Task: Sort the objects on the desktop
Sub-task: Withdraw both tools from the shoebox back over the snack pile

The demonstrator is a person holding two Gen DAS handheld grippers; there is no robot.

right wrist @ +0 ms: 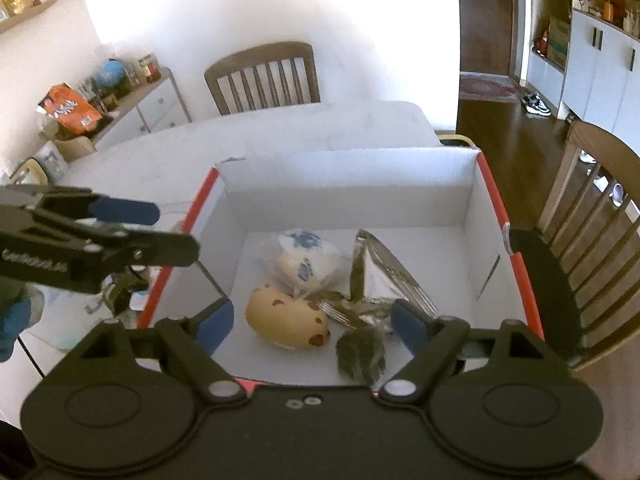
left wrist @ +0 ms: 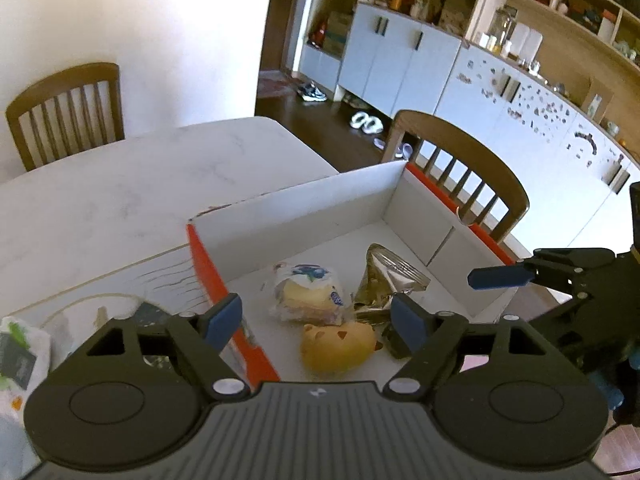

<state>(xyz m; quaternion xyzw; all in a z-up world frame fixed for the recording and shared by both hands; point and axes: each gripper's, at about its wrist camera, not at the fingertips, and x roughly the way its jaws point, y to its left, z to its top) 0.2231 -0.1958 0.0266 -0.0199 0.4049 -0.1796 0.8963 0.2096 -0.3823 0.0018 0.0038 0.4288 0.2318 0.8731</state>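
Note:
A white box with orange rims (left wrist: 296,204) (right wrist: 344,184) sits on the white table. Inside lie a yellow toy (left wrist: 336,346) (right wrist: 286,322), a wrapped pastry (left wrist: 306,294) (right wrist: 304,258), a silver foil pouch (left wrist: 386,274) (right wrist: 380,268) and a small dark green packet (right wrist: 360,354). My left gripper (left wrist: 316,322) is open and empty above the box's near left side. My right gripper (right wrist: 312,324) is open and empty above the box's near edge. Each gripper shows in the other's view, the right (left wrist: 500,276) and the left (right wrist: 124,210).
A plastic bag and cord (left wrist: 24,344) lie on the table left of the box. Wooden chairs (left wrist: 68,112) (left wrist: 464,172) stand at the far side and right of the table. A side cabinet with clutter (right wrist: 100,96) and wall cupboards (left wrist: 400,56) are behind.

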